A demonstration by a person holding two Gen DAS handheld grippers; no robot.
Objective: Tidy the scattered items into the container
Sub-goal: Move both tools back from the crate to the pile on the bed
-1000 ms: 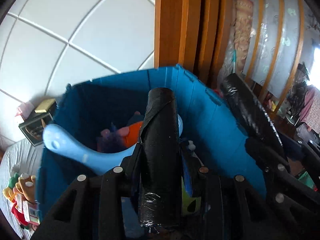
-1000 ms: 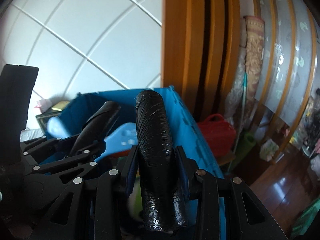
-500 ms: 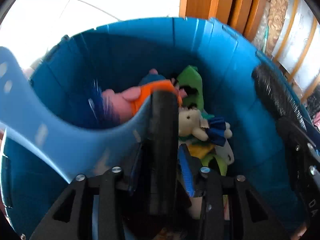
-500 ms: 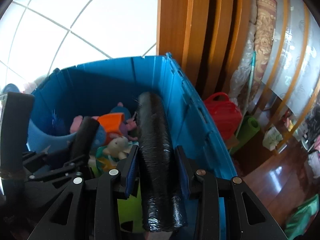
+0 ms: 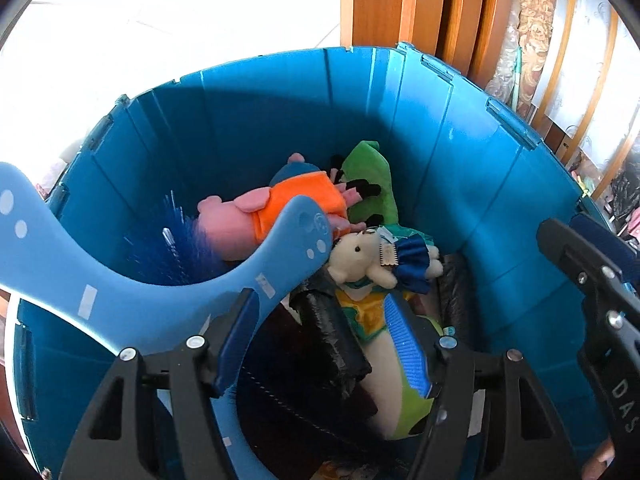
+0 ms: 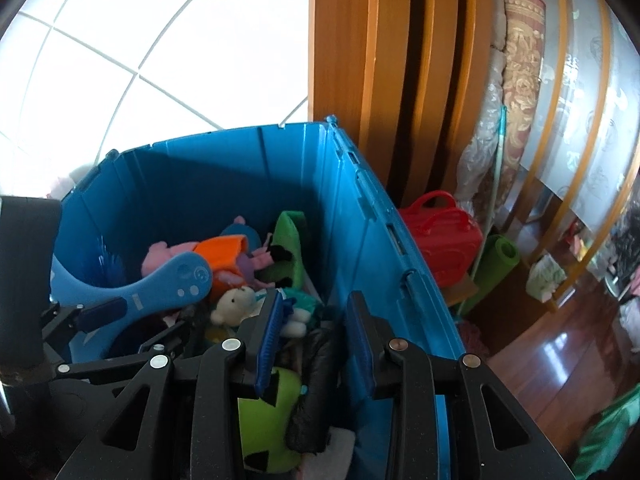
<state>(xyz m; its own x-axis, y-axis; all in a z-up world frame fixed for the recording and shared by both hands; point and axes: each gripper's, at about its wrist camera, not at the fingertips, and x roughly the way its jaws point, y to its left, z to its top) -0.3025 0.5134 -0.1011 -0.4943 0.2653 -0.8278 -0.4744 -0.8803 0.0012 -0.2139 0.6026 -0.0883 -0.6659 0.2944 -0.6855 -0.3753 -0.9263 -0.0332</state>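
The blue bin (image 5: 460, 160) holds several toys: a pink pig plush in orange (image 5: 280, 208), a green plush (image 5: 372, 184), a white bear (image 5: 356, 256), a blue curved plastic piece (image 5: 160, 280). My left gripper (image 5: 324, 344) is open above the bin, and a black wrapped roll (image 5: 332, 336) lies loose between its fingers on the toys. My right gripper (image 6: 316, 344) is open over the bin's right side, and a second black roll (image 6: 312, 384) lies below it beside the bin wall (image 6: 360, 248).
A wooden door frame (image 6: 380, 80) stands behind the bin. A red plastic case (image 6: 440, 240) and a green rolled mat (image 6: 492, 268) sit on the floor to the right. White tiled wall (image 6: 140, 40) is behind.
Both grippers opened and let go of their black rolls, which dropped into the bin. Both views tipped down over the bin.
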